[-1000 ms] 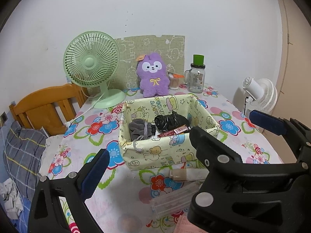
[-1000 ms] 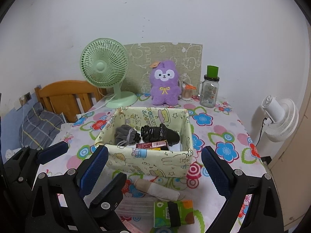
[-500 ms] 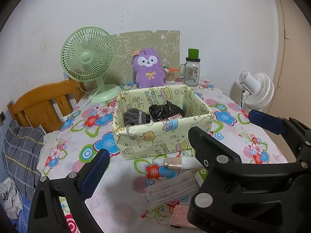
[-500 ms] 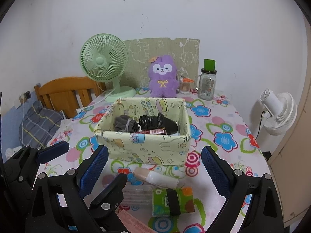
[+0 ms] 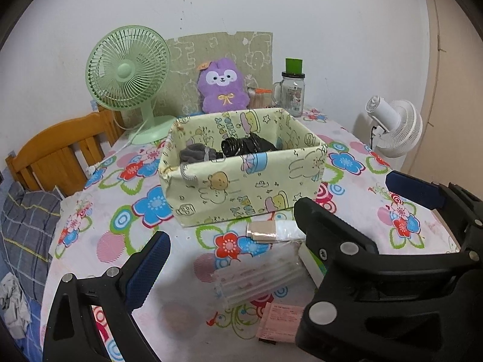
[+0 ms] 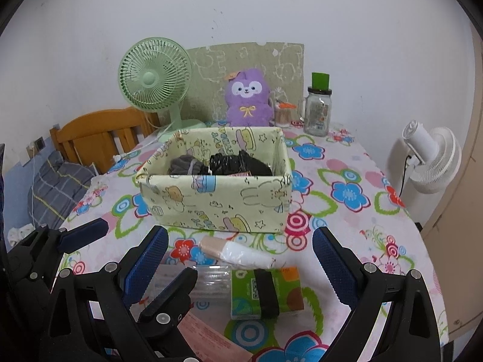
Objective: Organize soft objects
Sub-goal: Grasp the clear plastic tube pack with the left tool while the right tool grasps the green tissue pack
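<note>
The table (image 6: 362,235), covered by a flowered cloth, is being shown as the largest thing in both views. A wooden chair (image 6: 99,132) is being seen at 10 o'clock of it, and a white fan (image 6: 428,157) at 3 o'clock. At the table's middle, a pale yellow fabric basket (image 6: 217,202) is being occupied by 2 soft bundles: a grey one (image 6: 184,164) on the left and a black one (image 6: 238,163) touching it on the right. A green desk fan (image 6: 154,80) is being seen at 11 o'clock of the basket, a purple plush toy (image 6: 247,98) at 12 o'clock, and a glass jar with a green lid (image 6: 318,107) at 1 o'clock.

At 6 o'clock of the basket, a beige and white roll (image 6: 238,252) is being left lying on the cloth. Near it, a green tissue pack (image 6: 265,292) and a clear plastic packet (image 5: 259,277) are being left flat.

The right gripper (image 6: 238,268) is being held wide apart, with nothing between its blue pads, above these items. The left gripper (image 5: 271,220) is also being held wide and empty.
</note>
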Tool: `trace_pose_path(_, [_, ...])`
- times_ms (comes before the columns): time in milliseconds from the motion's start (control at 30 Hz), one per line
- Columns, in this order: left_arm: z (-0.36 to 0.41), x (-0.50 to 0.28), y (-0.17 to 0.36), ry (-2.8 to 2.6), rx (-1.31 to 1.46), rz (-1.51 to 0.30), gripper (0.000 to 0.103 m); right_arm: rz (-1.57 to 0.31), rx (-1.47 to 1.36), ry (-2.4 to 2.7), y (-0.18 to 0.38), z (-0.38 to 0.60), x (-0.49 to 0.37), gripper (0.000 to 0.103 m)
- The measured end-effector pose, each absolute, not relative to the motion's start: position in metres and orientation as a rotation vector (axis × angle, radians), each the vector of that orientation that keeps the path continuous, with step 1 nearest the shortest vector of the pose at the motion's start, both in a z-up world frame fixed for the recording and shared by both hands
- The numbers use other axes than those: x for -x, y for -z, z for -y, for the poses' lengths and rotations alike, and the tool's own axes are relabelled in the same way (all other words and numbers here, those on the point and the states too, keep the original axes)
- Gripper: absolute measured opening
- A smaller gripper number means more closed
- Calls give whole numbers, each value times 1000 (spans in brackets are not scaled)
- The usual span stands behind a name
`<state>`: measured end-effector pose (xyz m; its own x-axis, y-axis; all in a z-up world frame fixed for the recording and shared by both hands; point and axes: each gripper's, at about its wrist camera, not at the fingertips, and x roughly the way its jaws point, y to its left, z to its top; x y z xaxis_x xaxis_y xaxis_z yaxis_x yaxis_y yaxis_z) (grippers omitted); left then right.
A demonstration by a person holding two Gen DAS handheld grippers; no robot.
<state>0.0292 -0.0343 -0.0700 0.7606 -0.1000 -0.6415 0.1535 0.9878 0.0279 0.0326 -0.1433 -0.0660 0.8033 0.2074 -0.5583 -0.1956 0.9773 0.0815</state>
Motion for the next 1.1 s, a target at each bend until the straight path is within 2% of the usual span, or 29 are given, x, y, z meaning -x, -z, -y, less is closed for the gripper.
trace_pose_path(633, [32,-46,120,133,-67,-817,100,-728,-21,-192,116,151,-49,95])
trace_pose_path(1100, [36,-57,142,129,-104,-885,100,-844,-15,-177,142,154,-65,75])
